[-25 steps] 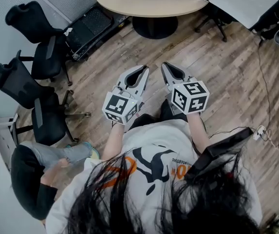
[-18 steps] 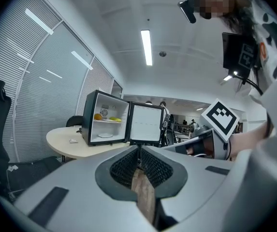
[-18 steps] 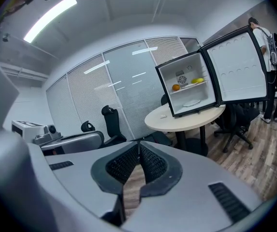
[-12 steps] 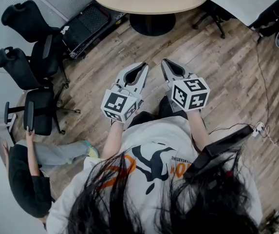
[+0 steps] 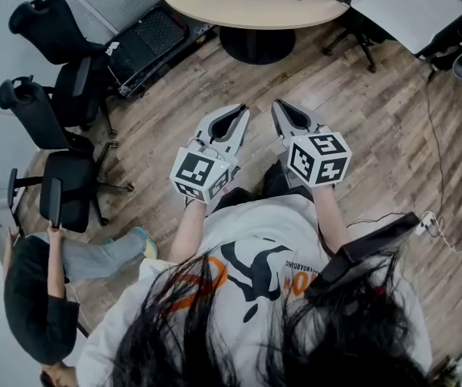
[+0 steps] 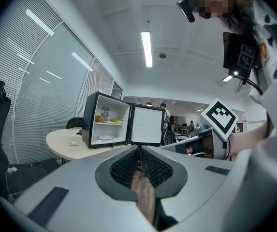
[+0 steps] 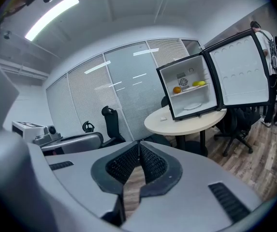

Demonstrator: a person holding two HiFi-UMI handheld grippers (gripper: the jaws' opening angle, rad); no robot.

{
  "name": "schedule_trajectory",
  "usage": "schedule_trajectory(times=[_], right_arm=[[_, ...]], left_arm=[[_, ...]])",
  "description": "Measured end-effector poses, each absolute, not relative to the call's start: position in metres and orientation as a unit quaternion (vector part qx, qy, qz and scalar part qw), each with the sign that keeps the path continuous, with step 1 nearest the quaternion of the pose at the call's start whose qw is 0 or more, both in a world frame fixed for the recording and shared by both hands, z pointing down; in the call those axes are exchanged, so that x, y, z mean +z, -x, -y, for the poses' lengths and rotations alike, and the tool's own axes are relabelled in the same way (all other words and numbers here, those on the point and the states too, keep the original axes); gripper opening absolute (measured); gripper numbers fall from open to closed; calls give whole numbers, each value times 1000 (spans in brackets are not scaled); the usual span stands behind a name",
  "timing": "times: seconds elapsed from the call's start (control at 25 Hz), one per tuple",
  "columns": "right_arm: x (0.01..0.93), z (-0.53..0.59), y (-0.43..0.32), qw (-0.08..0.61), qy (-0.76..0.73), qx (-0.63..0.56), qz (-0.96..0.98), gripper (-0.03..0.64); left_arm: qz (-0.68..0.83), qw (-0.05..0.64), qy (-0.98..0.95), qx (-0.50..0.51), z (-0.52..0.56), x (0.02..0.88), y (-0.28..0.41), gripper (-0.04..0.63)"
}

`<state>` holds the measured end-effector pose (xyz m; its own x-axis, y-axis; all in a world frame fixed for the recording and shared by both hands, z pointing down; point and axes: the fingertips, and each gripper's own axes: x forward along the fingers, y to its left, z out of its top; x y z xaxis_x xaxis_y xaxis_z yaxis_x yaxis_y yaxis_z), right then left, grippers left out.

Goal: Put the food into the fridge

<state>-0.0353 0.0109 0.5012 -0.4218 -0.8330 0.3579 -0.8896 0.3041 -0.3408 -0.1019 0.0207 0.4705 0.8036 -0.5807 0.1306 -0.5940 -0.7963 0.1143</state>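
The left gripper (image 5: 241,110) and right gripper (image 5: 277,103) sit shut and empty mid-frame. Upper right, the mini fridge (image 7: 196,93) stands open on the tabletop (image 7: 191,123).

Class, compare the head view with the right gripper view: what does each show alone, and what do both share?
Head view only: the wearer's hair and white shirt, a seated person. Right gripper view only: inside the open fridge, an orange, yellow fruit and a plate. Both: the round table, black chairs, the wooden floor, the shut right gripper.
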Motion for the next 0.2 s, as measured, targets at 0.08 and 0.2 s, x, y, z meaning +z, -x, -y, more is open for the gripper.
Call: schedule_trajectory(times=[0.08, 0.2], right_arm=[[502, -12, 36, 58, -534, 249, 806, 25], [503, -14, 39, 59, -532, 250, 807, 26]], left_arm=[[311, 75, -946, 44, -21, 471, 103, 15], [314, 75, -946, 43, -21, 470, 106, 15]])
